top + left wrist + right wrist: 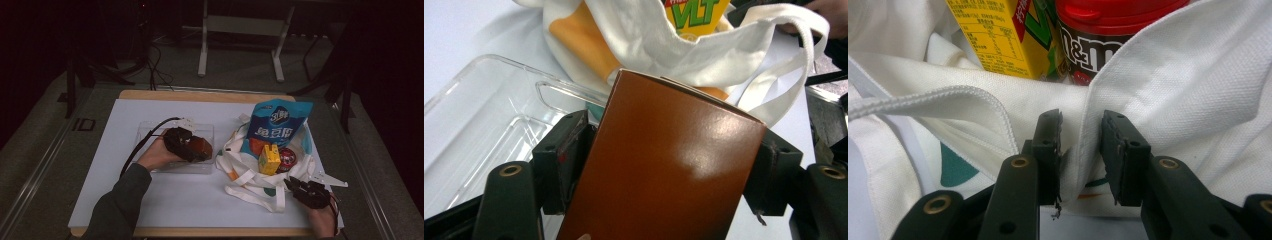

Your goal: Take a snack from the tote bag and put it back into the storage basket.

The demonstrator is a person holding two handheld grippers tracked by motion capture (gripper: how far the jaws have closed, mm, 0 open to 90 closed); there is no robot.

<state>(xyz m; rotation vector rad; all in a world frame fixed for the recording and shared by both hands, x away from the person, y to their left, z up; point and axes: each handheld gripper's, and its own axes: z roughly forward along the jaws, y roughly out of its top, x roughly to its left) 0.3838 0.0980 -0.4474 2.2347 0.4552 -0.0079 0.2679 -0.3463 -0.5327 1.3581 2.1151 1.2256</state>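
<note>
My left gripper (199, 149) is shut on a brown box (204, 146), held over the right end of a clear plastic tray (150, 131). In the left gripper view the brown box (664, 165) sits tilted between both pads, with the tray (484, 115) below and the white cloth bag (664, 45) beyond. My right gripper (292, 184) is at the near rim of the white bag (245, 175). In the right gripper view its jaws (1082, 145) pinch a fold of the bag's cloth (1188, 90).
Inside the bag stand a yellow drink carton (270, 159), a red-lidded candy jar (287, 157) and a tall blue snack packet (277, 122). The bag's straps trail toward the table's front edge. The table is covered by a white sheet (125, 195).
</note>
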